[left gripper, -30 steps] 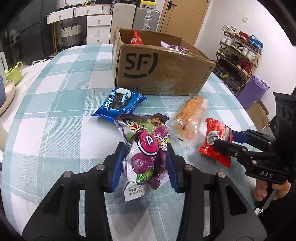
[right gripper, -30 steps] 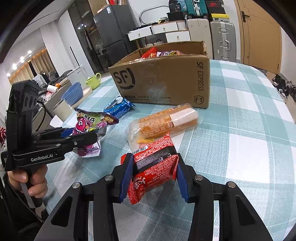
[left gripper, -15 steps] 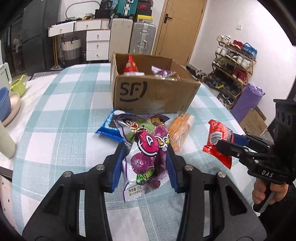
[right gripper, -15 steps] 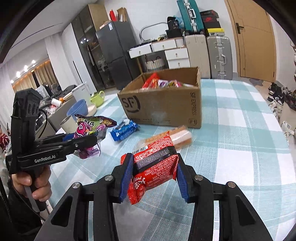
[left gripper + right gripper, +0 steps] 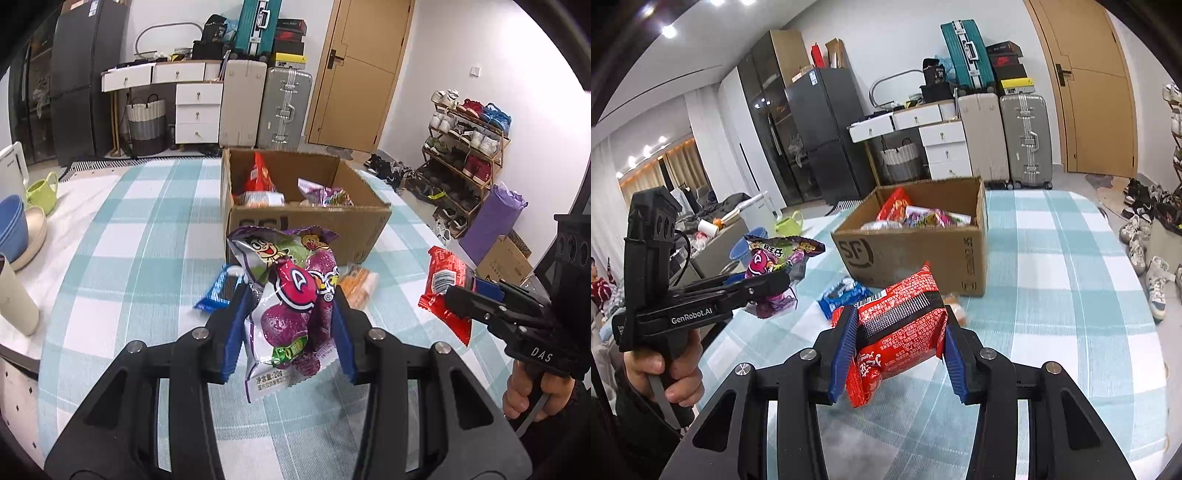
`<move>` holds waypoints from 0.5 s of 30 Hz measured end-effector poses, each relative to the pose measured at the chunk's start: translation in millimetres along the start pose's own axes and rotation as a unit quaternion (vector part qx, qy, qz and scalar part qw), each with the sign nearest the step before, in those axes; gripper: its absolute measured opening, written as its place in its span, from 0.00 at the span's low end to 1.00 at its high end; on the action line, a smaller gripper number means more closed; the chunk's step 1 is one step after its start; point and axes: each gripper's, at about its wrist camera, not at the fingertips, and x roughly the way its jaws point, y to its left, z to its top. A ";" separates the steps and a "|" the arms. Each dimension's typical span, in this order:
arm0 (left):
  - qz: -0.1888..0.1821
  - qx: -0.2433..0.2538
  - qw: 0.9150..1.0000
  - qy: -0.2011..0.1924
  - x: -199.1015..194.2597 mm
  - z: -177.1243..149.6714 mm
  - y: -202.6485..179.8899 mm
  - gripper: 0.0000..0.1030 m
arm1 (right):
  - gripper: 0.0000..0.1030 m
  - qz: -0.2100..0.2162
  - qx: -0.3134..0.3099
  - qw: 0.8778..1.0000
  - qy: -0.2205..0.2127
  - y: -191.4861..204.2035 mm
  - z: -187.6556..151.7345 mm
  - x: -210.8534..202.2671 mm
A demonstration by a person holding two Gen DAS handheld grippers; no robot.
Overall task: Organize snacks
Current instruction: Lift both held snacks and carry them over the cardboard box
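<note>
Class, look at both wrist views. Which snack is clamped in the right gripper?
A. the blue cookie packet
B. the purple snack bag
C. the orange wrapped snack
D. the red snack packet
D: the right gripper has its blue pads pressed on the red snack packet, held above the table, while the purple snack bag sits in the left gripper and the blue cookie packet lies on the tablecloth.

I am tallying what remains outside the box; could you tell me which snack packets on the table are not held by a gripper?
The blue packet and the orange packet lie on the tablecloth before the cardboard box, ungripped.
</note>
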 end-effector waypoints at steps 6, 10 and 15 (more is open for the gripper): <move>-0.002 0.003 1.000 -0.010 -3.0 19.3 0.9 0.38 | 0.43 -0.005 -0.004 1.000 -0.012 5.7 17.6 2.2; -0.003 0.003 1.000 -0.019 -5.5 33.4 2.1 0.38 | 0.43 -0.006 -0.008 1.000 -0.017 6.6 30.6 4.9; -0.003 -0.002 1.000 -0.024 -3.3 49.4 4.0 0.38 | 0.43 -0.010 -0.011 1.000 -0.023 5.6 43.5 10.7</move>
